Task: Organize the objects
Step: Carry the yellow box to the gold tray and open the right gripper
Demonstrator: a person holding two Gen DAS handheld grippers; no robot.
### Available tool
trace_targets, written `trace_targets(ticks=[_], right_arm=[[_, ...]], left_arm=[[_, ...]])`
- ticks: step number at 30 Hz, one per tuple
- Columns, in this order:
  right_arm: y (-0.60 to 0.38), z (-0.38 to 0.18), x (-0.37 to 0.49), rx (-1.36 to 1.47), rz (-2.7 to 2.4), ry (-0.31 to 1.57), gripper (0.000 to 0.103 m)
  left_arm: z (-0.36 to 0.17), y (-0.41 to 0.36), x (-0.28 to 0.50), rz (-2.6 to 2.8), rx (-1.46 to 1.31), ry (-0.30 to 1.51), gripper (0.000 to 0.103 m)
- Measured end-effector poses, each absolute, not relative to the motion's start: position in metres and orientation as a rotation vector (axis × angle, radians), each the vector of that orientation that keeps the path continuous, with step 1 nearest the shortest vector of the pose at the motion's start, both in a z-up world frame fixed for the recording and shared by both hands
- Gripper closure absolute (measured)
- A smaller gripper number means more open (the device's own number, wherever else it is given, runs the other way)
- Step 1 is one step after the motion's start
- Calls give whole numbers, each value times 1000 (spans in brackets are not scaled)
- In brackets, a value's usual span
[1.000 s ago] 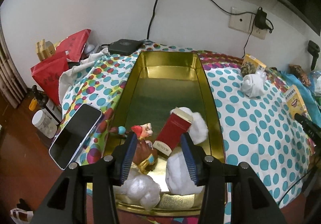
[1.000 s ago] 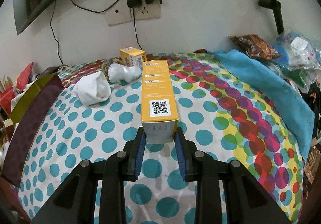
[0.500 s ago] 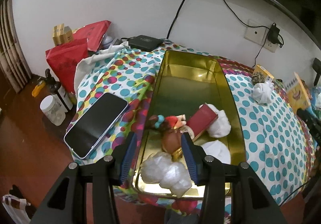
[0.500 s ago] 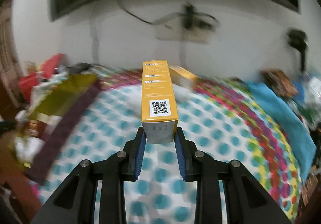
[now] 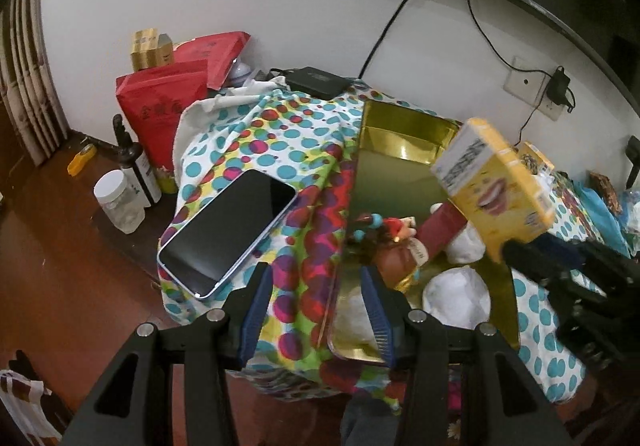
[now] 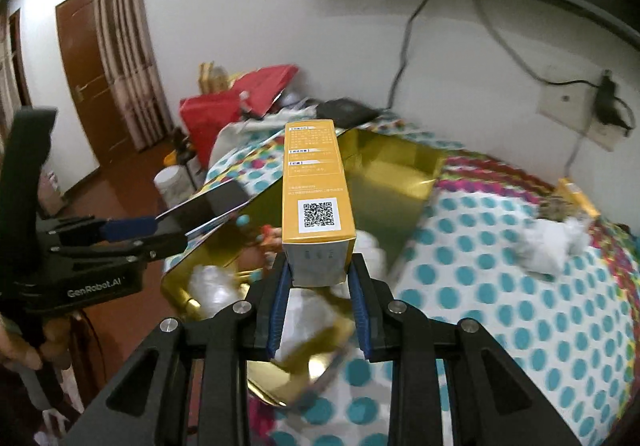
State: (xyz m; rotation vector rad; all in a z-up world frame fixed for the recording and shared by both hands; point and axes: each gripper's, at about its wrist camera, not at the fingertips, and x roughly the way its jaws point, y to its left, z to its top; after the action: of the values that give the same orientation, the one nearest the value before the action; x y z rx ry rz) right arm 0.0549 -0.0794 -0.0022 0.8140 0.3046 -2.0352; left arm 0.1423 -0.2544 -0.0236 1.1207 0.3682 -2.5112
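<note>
My right gripper is shut on a tall yellow box with a QR code and holds it above the near end of the gold tray. The box also shows in the left wrist view, over the tray. The tray holds a red box, a small figurine and white wads. My left gripper is open and empty, straddling the tray's near left edge. It shows at the left in the right wrist view.
A phone lies on the dotted cloth left of the tray. Red bags, a dark bottle and a white jar stand at the left. A white wad and another yellow box lie to the right.
My right gripper has carried the yellow box left from the dotted cloth to above the tray. My left gripper has drawn back and to the left, off the tray's contents.
</note>
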Motion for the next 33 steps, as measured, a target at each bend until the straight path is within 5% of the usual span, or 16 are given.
trace_targets(ticks=[23,26,28,33], right_arm=[[-140,-35,50,901,-2031,387,75],[-137,-32,46,901,-2011,331,66],[-132,-28,44,894,-2023,305,46],[-103,-7,37,828,-2082,216,41]], left_arm=[[-44,-276,145,-2487,1165,438,56],[-43,-274,142,-2491,1169,429,56],[-41,-271,139,-2496,1172,418,56],[-29,-254,127,-2542,1162,368,56]])
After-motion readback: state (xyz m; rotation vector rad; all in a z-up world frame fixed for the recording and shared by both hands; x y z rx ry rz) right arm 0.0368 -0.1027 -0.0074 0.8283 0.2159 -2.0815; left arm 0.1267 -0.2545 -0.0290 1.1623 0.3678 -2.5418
